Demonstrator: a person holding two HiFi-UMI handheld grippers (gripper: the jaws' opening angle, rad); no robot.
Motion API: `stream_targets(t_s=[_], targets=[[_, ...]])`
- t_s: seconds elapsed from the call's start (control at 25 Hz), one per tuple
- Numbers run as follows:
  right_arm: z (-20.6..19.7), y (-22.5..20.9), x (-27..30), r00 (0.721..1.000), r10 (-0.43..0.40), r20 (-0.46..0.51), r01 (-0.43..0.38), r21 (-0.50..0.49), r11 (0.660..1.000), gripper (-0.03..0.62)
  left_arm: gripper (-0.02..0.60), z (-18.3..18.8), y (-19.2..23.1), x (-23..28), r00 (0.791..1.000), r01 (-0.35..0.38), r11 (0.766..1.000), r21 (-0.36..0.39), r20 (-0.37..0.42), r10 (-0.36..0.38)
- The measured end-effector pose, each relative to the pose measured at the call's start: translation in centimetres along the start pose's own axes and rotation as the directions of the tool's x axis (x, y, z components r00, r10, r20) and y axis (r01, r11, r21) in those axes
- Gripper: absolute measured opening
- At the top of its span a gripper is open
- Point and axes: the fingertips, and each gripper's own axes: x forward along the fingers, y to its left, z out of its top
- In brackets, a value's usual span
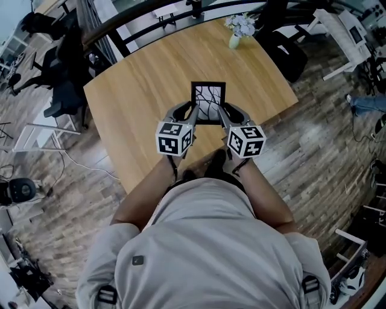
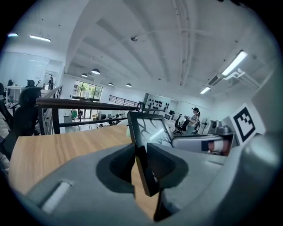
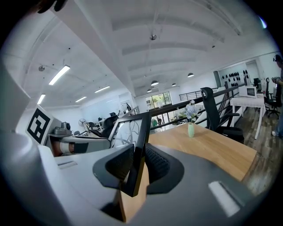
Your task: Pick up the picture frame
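Note:
A black picture frame (image 1: pixel 208 101) with a branch print hangs above the wooden table (image 1: pixel 151 90), held between both grippers. My left gripper (image 1: pixel 192 112) is shut on its left edge, and my right gripper (image 1: pixel 222 112) is shut on its right edge. In the left gripper view the picture frame (image 2: pixel 146 145) stands between the dark pads (image 2: pixel 124 165), its lower corner poking out below. From the right gripper's camera the picture frame (image 3: pixel 139 145) is seen edge-on, clamped between the ribbed pads (image 3: pixel 157 164). The opposite gripper shows beyond the frame in each gripper view.
A small green vase with pale flowers (image 1: pixel 238 30) stands near the table's far edge. A dark railing (image 1: pixel 157 15) runs behind the table. Black office chairs (image 1: pixel 60 90) stand at the left and a dark chair (image 1: pixel 283 54) at the right. Wood floor surrounds the table.

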Motion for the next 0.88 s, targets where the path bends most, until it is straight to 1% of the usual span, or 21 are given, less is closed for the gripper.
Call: stream_targets(t_s=[0.24, 0.44, 0.56, 0.68, 0.88], targets=[[-0.4, 2.8, -2.2, 1.0, -0.018, 0.003, 0.018, 0.004, 1.0, 0.091, 0.086, -0.3, -0.7, -3.2, 1.0, 0.029, 1.0, 0.003, 0.007, -0.029], [-0.1, 3.6, -4.3, 0.999, -0.007, 0.039, 0.008, -0.013, 1.0, 0.091, 0.086, 0.0, -2.3, -5.0, 0.999, 0.019, 1.0, 0.013, 0.04, -0.02], [0.1, 3.7, -5.7, 0.999, 0.014, 0.051, -0.013, -0.024, 1.0, 0.091, 0.086, 0.3, -3.6, -5.8, 0.998, -0.001, 1.0, 0.021, 0.057, 0.0], [0.5, 3.6, -7.1, 0.998, 0.04, 0.051, -0.039, -0.035, 0.999, 0.091, 0.083, 0.5, -4.9, -6.3, 0.997, -0.027, 1.0, 0.004, 0.072, 0.027], [1.4, 1.7, -10.5, 0.997, 0.064, 0.052, -0.062, -0.046, 0.997, 0.091, 0.083, 1.0, -9.0, -6.3, 0.995, -0.037, 0.999, -0.01, 0.096, 0.038]])
